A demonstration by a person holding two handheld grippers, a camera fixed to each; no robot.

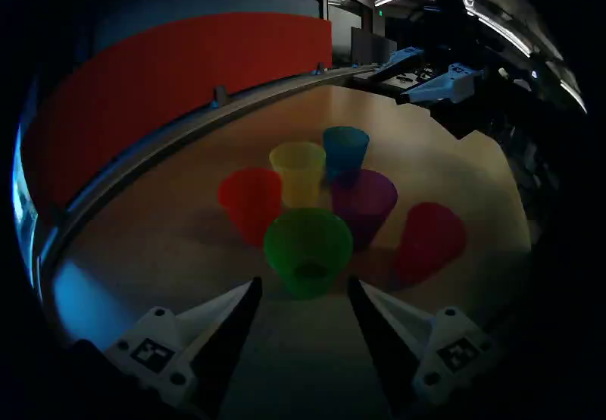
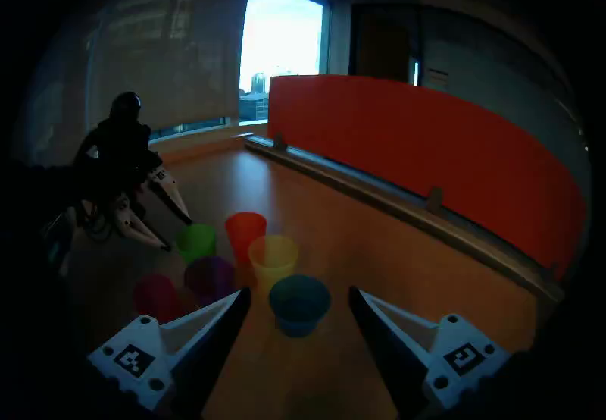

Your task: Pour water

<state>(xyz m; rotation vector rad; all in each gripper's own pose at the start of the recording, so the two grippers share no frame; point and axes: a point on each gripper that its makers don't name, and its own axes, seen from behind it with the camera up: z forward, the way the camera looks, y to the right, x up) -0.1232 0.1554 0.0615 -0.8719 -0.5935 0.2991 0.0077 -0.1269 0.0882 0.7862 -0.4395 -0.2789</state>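
A: left gripper (image 1: 303,280) state?
B: jaws apart, holding nothing. green cup (image 1: 307,250) sits upright just ahead of the tips, in line with the gap, not touched.
A: rest of the cups?
B: all upright, tight cluster on the wooden table (image 1: 174,238). behind green: orange-red cup (image 1: 251,202) on the left, purple cup (image 1: 363,203) on the right, dark red cup (image 1: 429,241) right of purple, a bit apart. then yellow cup (image 1: 298,171), blue cup (image 1: 345,147) farthest.
A: water in any?
B: can't tell, too dim. dark patch in the bottom of green, can't say what.
A: right gripper (image 2: 299,293)?
B: jaws apart too, holding nothing. in right gripper view blue is nearest, just ahead of the gap, not touched. yellow behind it, orange-red behind that. purple and dark red to the left, green farther left, near the left gripper's tips.
A: so they face each other across the cluster?
B: yes, cups between them. beyond: rail (image 2: 394,192) along the table edge, orange partition (image 2: 454,155) behind it, bright window (image 2: 280,48) farthest.
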